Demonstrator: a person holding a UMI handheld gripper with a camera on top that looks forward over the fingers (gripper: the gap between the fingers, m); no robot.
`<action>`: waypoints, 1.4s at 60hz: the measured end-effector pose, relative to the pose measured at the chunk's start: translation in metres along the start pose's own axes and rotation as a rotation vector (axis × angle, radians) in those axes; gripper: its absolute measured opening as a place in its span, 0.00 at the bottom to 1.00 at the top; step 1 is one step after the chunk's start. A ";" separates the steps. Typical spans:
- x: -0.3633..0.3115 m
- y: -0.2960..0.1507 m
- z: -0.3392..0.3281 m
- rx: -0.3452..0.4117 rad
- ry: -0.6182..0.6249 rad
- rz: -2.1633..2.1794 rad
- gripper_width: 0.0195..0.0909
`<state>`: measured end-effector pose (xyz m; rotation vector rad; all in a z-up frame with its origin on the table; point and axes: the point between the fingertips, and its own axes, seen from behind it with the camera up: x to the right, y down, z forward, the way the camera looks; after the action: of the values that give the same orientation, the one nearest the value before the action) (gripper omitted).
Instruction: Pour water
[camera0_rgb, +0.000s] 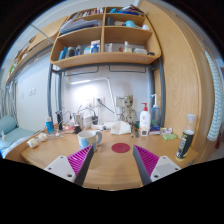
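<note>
A: What is seen in the gripper view?

B: A wooden surface (112, 165) is shown, with the gripper (112, 161) held above it. Its fingers (80, 160) are spread apart, and nothing is held between them.

A: Where are the things for pouring?

B: A grey cup (88, 139) is placed just beyond the fingers. A round dark red coaster (120, 148) is seen beside it. A white pump bottle (144, 120) is stood further back. Wall shelves (104, 45) are mounted above
</note>
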<state>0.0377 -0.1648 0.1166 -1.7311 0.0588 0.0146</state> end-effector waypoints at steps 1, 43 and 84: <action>0.001 0.001 0.000 0.005 -0.003 0.001 0.87; 0.294 0.025 0.043 0.066 0.276 0.061 0.86; 0.299 0.004 0.072 0.113 0.290 -0.026 0.08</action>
<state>0.3381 -0.1035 0.0878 -1.6099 0.2463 -0.2543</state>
